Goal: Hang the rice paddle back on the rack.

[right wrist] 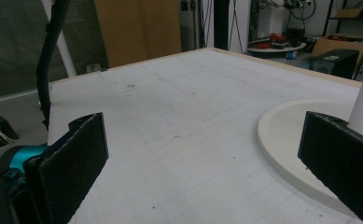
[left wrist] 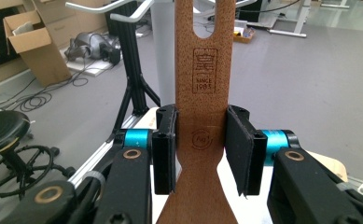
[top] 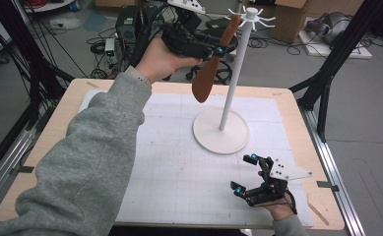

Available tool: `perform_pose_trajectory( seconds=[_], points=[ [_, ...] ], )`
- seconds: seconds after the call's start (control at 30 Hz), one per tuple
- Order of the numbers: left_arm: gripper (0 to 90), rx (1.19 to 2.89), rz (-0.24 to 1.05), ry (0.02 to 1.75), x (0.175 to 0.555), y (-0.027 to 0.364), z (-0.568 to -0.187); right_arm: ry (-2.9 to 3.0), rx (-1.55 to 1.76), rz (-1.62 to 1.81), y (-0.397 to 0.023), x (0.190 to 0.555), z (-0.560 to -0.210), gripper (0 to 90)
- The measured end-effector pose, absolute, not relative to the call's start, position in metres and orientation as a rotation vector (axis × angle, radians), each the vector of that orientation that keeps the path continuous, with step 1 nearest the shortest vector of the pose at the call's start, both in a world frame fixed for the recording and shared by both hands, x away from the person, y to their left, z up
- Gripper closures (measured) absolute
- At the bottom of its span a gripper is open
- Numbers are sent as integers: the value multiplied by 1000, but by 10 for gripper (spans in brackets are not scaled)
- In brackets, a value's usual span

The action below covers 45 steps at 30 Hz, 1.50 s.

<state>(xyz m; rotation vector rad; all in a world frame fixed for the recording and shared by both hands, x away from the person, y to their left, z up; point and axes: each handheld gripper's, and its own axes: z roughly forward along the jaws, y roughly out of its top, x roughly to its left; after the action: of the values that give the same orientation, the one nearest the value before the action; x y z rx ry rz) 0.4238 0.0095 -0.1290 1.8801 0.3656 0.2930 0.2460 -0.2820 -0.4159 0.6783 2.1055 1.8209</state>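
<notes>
Currently a brown wooden spatula (top: pixel 209 69) is held clamped in the left gripper (top: pixel 219 50), raised well above the table (top: pixel 287 105) near the top of the white stand (top: pixel 234 78). In the left gripper view the spatula's neck (left wrist: pixel 201 130) is seen pinched between both black pads (left wrist: pixel 164 149), slotted handle end pointing up toward the stand's hooks (left wrist: pixel 123 11), wide blade end down. From the high view the spatula is seen tilted, upper end just beside the ring of hooks (top: pixel 252 14); contact with a hook cannot be told. The stand's round base (top: pixel 221 132) is set on the white gridded mat (top: pixel 179 167). The right gripper (top: pixel 245 173) is held low over the mat near the table's front right corner, jaws spread wide with nothing between them, just beside the base (right wrist: pixel 286 135).
</notes>
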Motion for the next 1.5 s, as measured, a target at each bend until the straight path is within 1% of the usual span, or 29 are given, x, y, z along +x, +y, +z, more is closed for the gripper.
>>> perform_pose_trajectory(
  seconds=[0.53, 0.87, 1.0, 1.5],
  points=[
    [651, 1880, 293, 381, 426, 3, -131, 2112, 673, 1821, -281, 248, -416, 0],
    [651, 1884, 307, 350, 413, 1, -126, 2122, 666, 1822, -280, 248, -416, 0],
    [651, 1885, 327, 366, 415, -1, -128, 2121, 669, 1821, -279, 247, -416, 0],
    [651, 1887, 325, 400, 423, -5, -133, 2124, 669, 1825, -279, 248, -416, 0]
  ],
)
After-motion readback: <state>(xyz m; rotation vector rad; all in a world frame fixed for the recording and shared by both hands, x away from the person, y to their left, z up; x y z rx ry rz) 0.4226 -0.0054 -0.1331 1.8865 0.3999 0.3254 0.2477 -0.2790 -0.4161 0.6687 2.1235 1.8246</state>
